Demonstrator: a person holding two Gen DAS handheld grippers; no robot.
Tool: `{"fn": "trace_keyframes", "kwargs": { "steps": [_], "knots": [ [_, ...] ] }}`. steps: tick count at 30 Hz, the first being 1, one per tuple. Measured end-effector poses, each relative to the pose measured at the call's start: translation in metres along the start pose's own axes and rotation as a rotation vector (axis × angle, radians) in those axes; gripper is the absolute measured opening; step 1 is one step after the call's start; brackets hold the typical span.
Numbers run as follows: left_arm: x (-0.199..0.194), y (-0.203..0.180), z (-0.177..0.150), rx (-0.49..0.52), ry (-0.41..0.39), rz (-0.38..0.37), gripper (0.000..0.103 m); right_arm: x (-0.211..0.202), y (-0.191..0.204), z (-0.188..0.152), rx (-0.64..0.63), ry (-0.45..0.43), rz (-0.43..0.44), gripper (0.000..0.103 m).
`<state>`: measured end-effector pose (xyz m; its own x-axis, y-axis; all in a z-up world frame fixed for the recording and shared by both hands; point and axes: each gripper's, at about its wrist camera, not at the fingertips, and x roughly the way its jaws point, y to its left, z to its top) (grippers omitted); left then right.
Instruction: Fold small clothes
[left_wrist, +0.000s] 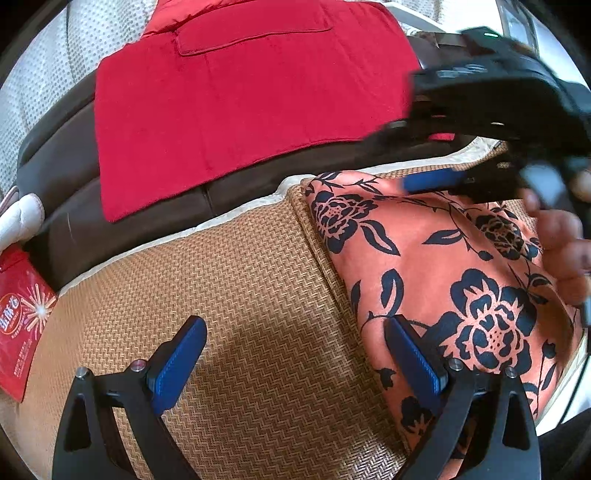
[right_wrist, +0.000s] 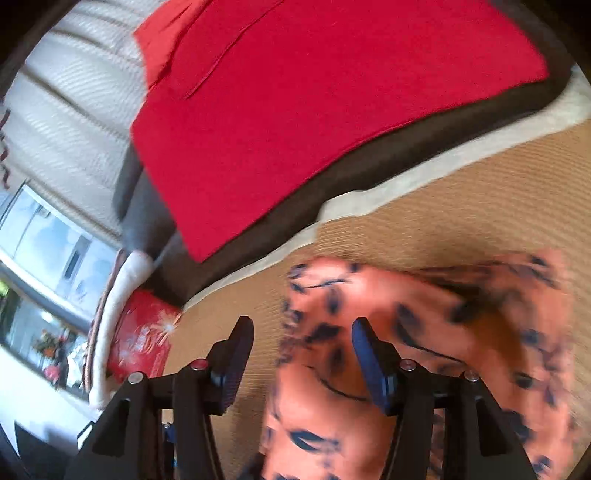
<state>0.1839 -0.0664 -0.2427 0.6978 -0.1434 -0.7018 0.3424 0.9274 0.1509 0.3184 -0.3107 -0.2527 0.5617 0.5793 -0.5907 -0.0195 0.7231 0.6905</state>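
Floral garment (left_wrist: 436, 258) on woven mat (left_wrist: 240, 295); both grippers' jaws released, red packet's (left_wrist: 18, 325) print unreadable.

The carrying support is a woven mat (left_wrist: 258, 295) in tan herringbone weave with a cream fabric border (left_wrist: 236, 218), laid over a dark brown sofa seat (left_wrist: 66, 155). Lying directly on the mat is a folded orange garment with a dark blue floral print (left_wrist: 436, 266), positioned toward the right side, one corner near the cream border. A red plastic bag with a firework print (left_wrist: 22, 314) lies at the mat's left edge, and a red towel (left_wrist: 240, 103) drapes over the brown upholstery behind.
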Motion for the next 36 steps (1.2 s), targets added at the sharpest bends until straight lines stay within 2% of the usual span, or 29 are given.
{"fn": "trace_keyframes", "kwargs": {
  "steps": [2, 4, 6, 8, 15, 23, 29, 36],
  "knots": [
    [0.001, 0.0, 0.0, 0.007, 0.001, 0.004, 0.098, 0.025, 0.003, -0.003, 0.0, 0.057, 0.018, 0.061],
    [0.003, 0.001, 0.0, 0.006, 0.007, 0.005, 0.098, 0.048, 0.003, -0.008, -0.011, 0.103, -0.043, 0.061],
    [0.004, 0.004, 0.0, -0.002, 0.015, -0.005, 0.098, 0.055, 0.007, -0.009, -0.039, 0.109, -0.084, 0.061],
    [0.004, 0.004, 0.0, 0.002, 0.014, 0.0, 0.098, 0.05, 0.014, -0.012, -0.052, 0.096, -0.084, 0.061],
    [0.002, 0.001, -0.001, 0.006, 0.012, 0.018, 0.098, -0.009, 0.006, -0.029, -0.031, 0.01, -0.058, 0.061],
    [-0.003, -0.004, -0.005, -0.003, 0.012, 0.048, 0.098, -0.074, -0.007, -0.065, -0.019, -0.027, -0.125, 0.061],
    [-0.007, -0.007, -0.008, -0.015, 0.017, 0.061, 0.098, -0.074, -0.031, -0.095, 0.017, 0.047, -0.152, 0.061],
    [-0.009, -0.006, -0.011, -0.032, 0.025, 0.066, 0.098, -0.095, -0.037, -0.097, 0.021, 0.0, -0.121, 0.061]
  ]
}}
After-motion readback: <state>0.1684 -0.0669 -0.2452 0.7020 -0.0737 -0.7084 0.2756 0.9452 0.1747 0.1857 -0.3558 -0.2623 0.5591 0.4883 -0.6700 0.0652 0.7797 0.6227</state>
